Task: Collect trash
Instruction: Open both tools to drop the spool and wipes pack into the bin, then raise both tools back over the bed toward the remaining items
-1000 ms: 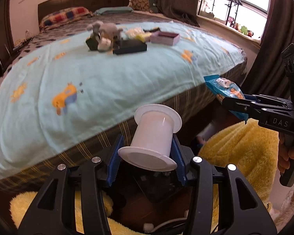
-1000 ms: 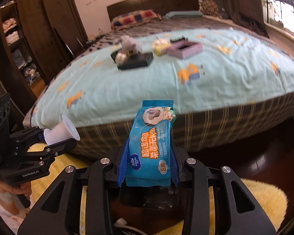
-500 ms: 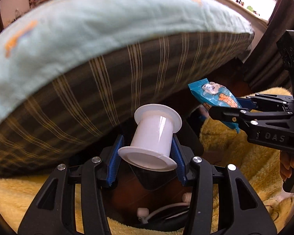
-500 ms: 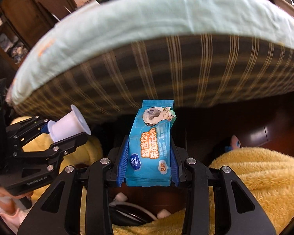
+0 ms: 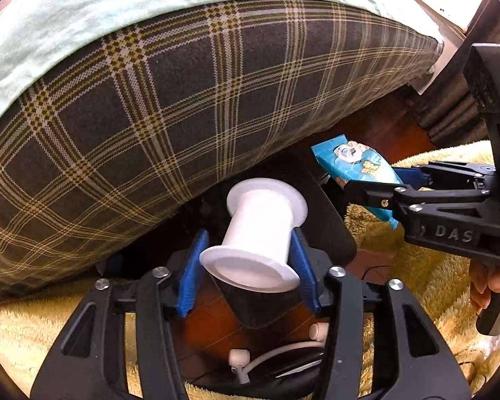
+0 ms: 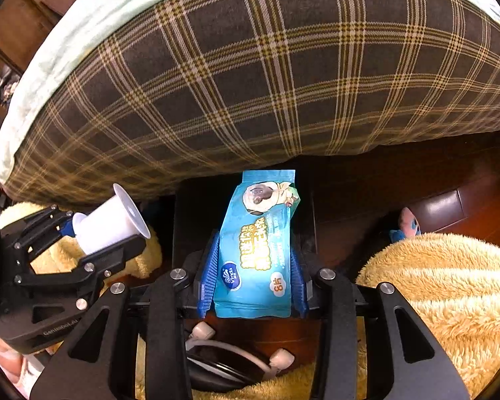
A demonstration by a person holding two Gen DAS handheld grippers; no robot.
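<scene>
My left gripper holds a white plastic spool between its blue pads; the jaws are opening, and the pads still touch its near flange. The right gripper has a blue wet-wipe pack standing upright between its pads, also with the jaws opening. Both hang low beside the bed, over a dark bin on the floor. In the right wrist view the left gripper and the spool are at the left. The left wrist view shows the right gripper and the pack at the right.
The bed's plaid side fills the upper view, close ahead. A fluffy yellow rug lies on the dark wood floor. A white cable with plugs lies below the fingers. A pink and blue toy sits by the rug. A hand grips the right handle.
Both grippers have sunk from above the bed top to beside its plaid side and tilted further down. Their pads now stand slightly wider around the spool and the pack.
</scene>
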